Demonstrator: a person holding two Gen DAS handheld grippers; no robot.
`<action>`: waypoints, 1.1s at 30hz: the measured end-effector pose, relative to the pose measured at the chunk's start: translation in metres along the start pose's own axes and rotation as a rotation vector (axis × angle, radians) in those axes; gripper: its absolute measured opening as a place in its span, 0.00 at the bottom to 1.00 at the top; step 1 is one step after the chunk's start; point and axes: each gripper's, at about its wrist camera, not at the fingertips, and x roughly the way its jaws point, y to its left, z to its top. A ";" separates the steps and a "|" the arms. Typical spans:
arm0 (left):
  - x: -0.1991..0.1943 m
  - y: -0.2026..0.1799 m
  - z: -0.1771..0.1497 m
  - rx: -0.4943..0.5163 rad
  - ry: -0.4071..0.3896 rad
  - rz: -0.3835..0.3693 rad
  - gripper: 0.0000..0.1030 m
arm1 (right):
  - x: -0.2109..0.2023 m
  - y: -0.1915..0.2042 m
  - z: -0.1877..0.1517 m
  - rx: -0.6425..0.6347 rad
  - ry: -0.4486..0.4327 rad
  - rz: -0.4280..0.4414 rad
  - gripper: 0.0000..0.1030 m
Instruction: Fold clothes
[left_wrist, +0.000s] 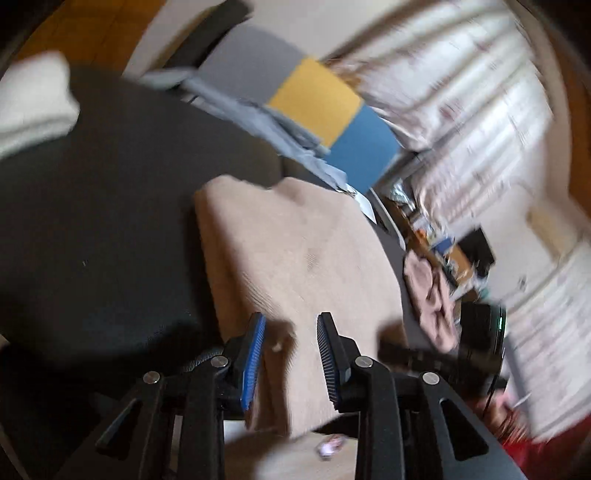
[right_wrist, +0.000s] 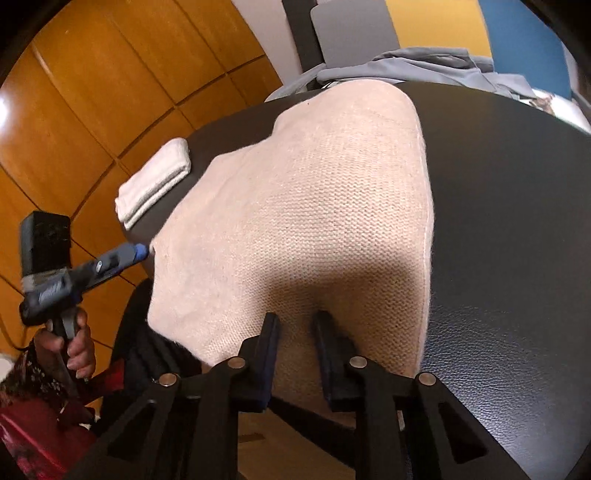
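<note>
A beige knit garment (right_wrist: 295, 221) lies spread across a dark, round tabletop (right_wrist: 517, 258), its near edge hanging over the rim toward both hand-held grippers.

The right hand-held gripper (right_wrist: 295, 328) sits at the garment's near edge. Its two fingers (right_wrist: 271, 332) are a little apart with a raised bunch of knit fabric between them; whether the pads actually pinch the cloth cannot be told from this view.

The left hand-held gripper (left_wrist: 291, 332) appears in its own blurred view with blue-padded fingers (left_wrist: 255, 347) clearly parted, the beige garment lying ahead of them and under the gap. Seen from the right wrist view, the left hand-held gripper is off to the left of the right one, its blue tip touching or just beside the garment's left edge, and a hand (right_wrist: 70, 343) grips its handle.

Beyond the left hand-held gripper, at the far left edge of the tabletop, rests a folded white towel (right_wrist: 155, 177). Past the garment's far end lies a grey cloth (right_wrist: 406, 66), crumpled at the tabletop's far rim.
</note>
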 end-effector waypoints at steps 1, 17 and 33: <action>0.008 0.005 0.004 -0.041 0.026 -0.003 0.29 | 0.000 -0.001 0.000 0.006 -0.002 0.003 0.21; 0.035 0.026 -0.013 -0.129 0.119 -0.057 0.16 | -0.002 -0.013 0.005 0.065 0.008 0.016 0.17; 0.049 0.052 -0.012 -0.202 0.113 -0.165 0.20 | -0.024 -0.088 0.042 0.341 -0.124 0.261 0.77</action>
